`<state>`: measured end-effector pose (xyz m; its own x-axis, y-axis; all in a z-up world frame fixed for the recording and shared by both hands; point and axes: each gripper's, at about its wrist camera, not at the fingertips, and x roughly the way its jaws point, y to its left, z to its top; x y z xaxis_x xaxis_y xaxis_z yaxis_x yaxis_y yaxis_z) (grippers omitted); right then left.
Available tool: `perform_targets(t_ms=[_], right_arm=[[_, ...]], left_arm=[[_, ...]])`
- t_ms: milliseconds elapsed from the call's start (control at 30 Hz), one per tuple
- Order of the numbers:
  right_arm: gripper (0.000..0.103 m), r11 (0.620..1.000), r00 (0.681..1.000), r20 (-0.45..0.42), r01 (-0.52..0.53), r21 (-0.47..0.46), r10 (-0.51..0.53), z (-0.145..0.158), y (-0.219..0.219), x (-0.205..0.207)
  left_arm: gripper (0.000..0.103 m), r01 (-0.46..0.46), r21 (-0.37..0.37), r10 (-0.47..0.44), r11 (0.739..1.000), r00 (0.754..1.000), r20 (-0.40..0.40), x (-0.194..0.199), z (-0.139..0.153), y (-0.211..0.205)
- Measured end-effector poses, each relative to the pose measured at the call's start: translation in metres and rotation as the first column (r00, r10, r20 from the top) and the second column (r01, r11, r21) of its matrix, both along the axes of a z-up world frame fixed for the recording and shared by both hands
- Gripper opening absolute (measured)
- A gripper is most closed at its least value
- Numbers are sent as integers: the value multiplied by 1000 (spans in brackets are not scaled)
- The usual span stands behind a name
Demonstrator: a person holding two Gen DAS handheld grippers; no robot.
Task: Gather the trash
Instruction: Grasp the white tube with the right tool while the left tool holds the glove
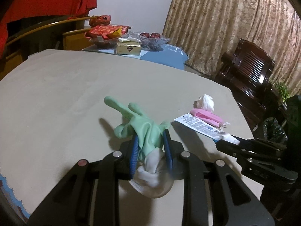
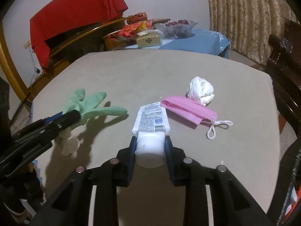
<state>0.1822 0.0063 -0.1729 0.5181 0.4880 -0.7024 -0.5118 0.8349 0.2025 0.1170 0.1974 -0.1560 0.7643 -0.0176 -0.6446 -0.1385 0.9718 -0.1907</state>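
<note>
A pale green rubber glove (image 1: pixel 139 124) with a white cuff is pinched between the blue pads of my left gripper (image 1: pixel 150 137), which is shut on it; its fingers stick up and away and throw a shadow on the cloth. In the right wrist view the glove (image 2: pixel 97 107) hangs from the left gripper (image 2: pixel 73 115). My right gripper (image 2: pixel 150 141) is shut on the cap end of a white printed tube (image 2: pixel 150 120). Just beyond lie a pink face mask (image 2: pixel 188 110) and a crumpled white tissue (image 2: pixel 201 90).
The trash lies on a table with a tan cloth (image 1: pixel 75 86). A black bag (image 1: pixel 274 130) and a dark wooden chair (image 1: pixel 248 71) stand off its right edge. Behind, a blue-covered table (image 1: pixel 169 56) holds a tissue box, snack packets and a glass bowl (image 1: pixel 150 39).
</note>
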Motion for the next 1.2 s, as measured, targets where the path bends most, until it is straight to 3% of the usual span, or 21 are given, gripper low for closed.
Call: perform_targets(t_ms=[433, 533, 700, 867, 1200], right_arm=[[32, 999, 995, -102, 5, -37, -9, -38, -6, -5], [44, 999, 994, -108, 17, -30, -20, -38, -5, -2], [40, 999, 993, -114, 17, -39, -21, -42, 0, 2], [38, 999, 996, -86, 14, -30, -16, -33, -2, -4], [38, 1000, 1000, 4, 1, 24, -1, 16, -19, -25]], left_arm=[[24, 14, 1, -13, 1000, 998, -58, -8, -21, -7], [24, 12, 1, -12, 1000, 998, -62, -8, -23, -6], [24, 9, -1, -9, 1000, 998, -64, -8, -24, -5], [24, 10, -1, -10, 1000, 998, -62, -8, -23, -5], [24, 41, 5, -41, 999, 999, -1, -18, 3, -21]])
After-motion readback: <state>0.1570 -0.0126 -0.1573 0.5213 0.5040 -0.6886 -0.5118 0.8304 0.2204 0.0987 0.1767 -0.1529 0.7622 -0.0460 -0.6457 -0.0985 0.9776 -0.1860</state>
